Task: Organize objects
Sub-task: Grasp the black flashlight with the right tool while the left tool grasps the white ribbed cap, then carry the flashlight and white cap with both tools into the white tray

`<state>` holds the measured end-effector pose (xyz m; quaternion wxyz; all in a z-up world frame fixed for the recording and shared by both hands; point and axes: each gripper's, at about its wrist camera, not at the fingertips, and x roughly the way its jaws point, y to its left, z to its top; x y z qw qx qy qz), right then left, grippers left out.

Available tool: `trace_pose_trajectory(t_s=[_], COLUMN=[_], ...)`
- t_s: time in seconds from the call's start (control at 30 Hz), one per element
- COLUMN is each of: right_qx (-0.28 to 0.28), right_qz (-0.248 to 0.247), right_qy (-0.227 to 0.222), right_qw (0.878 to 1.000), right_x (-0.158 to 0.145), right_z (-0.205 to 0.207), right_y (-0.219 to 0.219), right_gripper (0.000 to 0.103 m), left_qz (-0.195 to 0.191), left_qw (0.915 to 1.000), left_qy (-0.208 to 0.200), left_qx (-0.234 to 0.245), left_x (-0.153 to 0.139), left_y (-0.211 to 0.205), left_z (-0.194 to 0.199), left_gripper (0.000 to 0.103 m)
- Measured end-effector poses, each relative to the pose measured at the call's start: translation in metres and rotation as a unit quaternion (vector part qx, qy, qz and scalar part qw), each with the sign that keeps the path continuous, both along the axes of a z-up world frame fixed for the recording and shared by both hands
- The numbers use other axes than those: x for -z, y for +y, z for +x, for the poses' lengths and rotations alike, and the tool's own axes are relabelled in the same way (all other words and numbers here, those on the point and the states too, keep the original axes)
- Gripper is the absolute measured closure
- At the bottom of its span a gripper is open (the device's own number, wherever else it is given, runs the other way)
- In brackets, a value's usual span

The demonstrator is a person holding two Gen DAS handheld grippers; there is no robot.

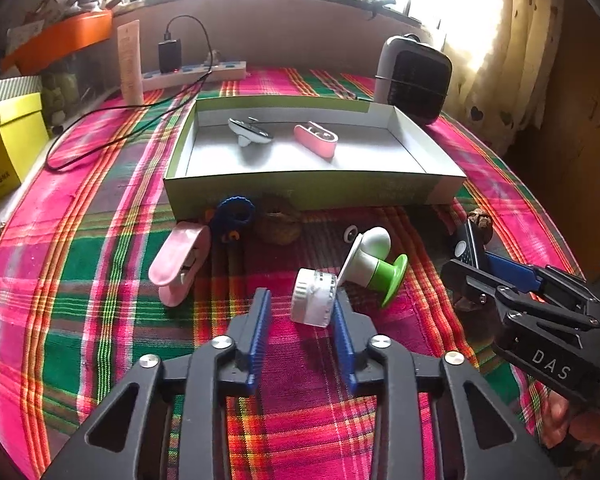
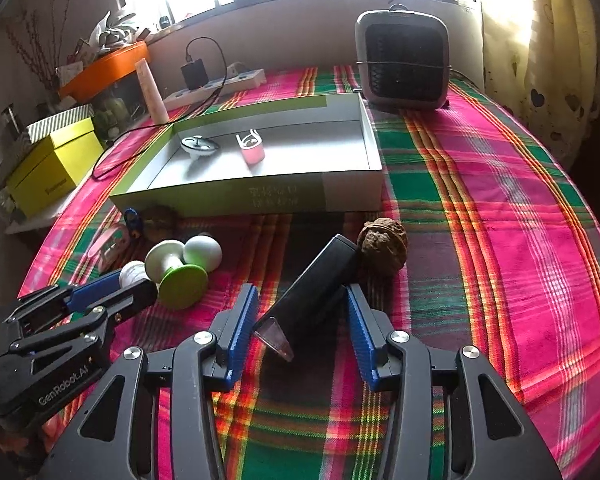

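The left gripper (image 1: 302, 312), half-closed, has the white cap (image 1: 314, 298) at its one o'clock, touching the right finger only. The right gripper (image 2: 302, 320), wide, straddles the black case (image 2: 316, 284) running toward one o'clock.

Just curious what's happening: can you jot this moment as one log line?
left tongs: around white cap | right tongs: around black case | box: two items

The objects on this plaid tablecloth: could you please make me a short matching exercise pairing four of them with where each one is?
Things:
1. white ribbed cap
2. black rectangular device
3. small pink holder
4. walnut

Places:
A. inside the shallow box
B. between the left gripper fingers
C. on the cloth just beyond the black device
D. between the right gripper fingers

Pairs: 1-B, 2-D, 3-A, 4-C
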<state>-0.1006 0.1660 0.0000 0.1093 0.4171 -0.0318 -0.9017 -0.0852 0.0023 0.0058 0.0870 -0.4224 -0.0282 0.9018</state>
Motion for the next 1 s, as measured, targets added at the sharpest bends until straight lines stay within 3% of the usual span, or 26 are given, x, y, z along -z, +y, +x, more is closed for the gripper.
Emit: trace_pose_trajectory(t_s=[0.2, 1.0], right_qx=[-0.003, -0.040], right_qz=[-0.003, -0.011], right_qy=[0.006, 0.020], right_qw=[1.000, 0.999], right_x=[-0.002, -0.005], right_z=[0.003, 0.014], right_y=[0.000, 0.000], right_gripper=[0.058, 0.058], left_qz=[0.005, 0.015], left_qw=[1.0000, 0.9998], left_qy=[0.000, 0.011], left_qx=[0.001, 0.007], left_x=[0.000, -0.003], left_y=[0.000, -0.002], left_z=[-0.002, 0.009], left_gripper=[0.085, 0.085])
